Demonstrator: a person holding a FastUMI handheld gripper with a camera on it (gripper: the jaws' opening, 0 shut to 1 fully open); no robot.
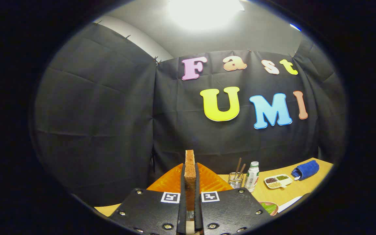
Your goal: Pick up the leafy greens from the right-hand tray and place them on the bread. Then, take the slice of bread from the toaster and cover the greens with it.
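Note:
A slice of brown toasted bread (190, 166) stands on edge, upright, clamped between the two fingers of my gripper (190, 178), which is shut on it and held up above the table. Its top edge sticks out past the fingertips. Low to the right of the fingers, part of a round brown plate (274, 208) holds leafy greens (268, 207). The toaster is hidden from me.
An orange ridged mat (207, 181) lies on the wooden table (289, 192) behind the bread. Beyond it stand a wire holder with chopsticks (236, 179), a white bottle (252, 177), a small divided dish of grains (277, 181) and a rolled blue cloth (305, 169).

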